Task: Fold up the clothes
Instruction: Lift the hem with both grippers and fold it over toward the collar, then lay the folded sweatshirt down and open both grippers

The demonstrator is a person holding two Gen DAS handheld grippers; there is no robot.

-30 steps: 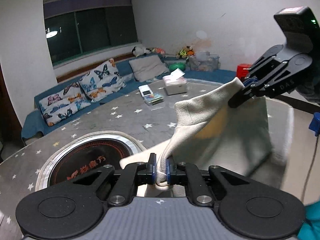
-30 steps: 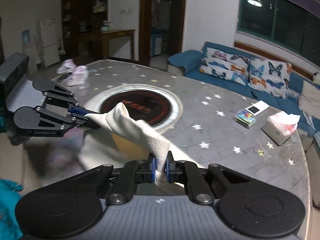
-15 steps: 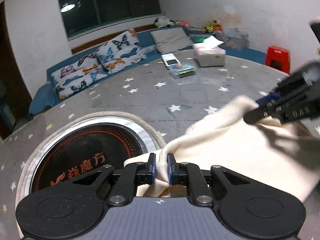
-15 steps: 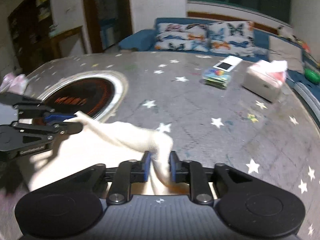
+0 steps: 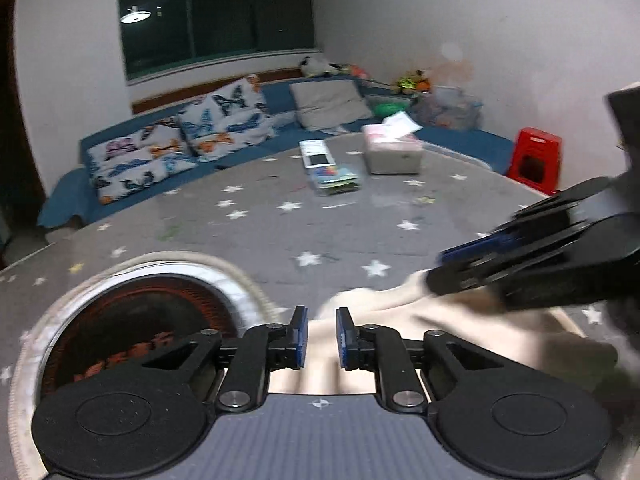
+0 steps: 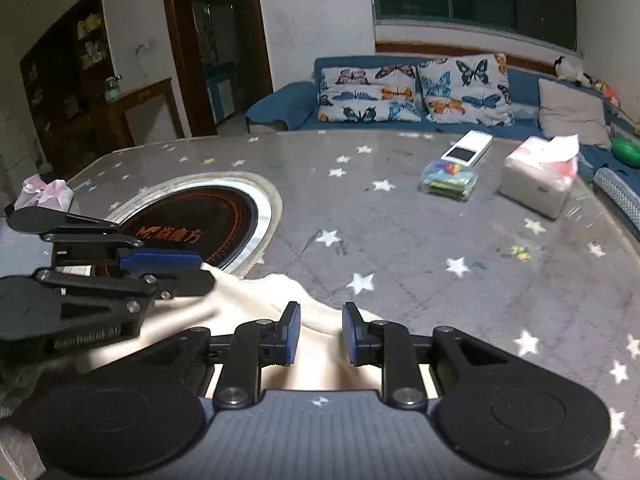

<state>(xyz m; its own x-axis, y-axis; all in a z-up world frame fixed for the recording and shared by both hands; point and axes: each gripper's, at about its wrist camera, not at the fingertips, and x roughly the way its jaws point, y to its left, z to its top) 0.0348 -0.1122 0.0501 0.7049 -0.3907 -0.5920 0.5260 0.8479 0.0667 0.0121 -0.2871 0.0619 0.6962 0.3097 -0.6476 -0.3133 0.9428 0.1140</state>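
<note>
My left tool [image 5: 321,332] and right tool [image 6: 317,332] both hung low over the near edge of the star-patterned table [image 6: 420,236]. Each had its jaws apart, no longer pinching, because the cream garment [image 6: 256,300] lay laid down flat beneath them, just right of the round hotplate [image 6: 200,220]. A tissue box [image 6: 536,188] sat far right, well clear of the folding space.

Blurred cream garment [image 5: 460,320] runs under both grippers.

Cream cloth [image 6: 256,304] (plain), grey table [image 6: 440,232] — white-starred
</note>
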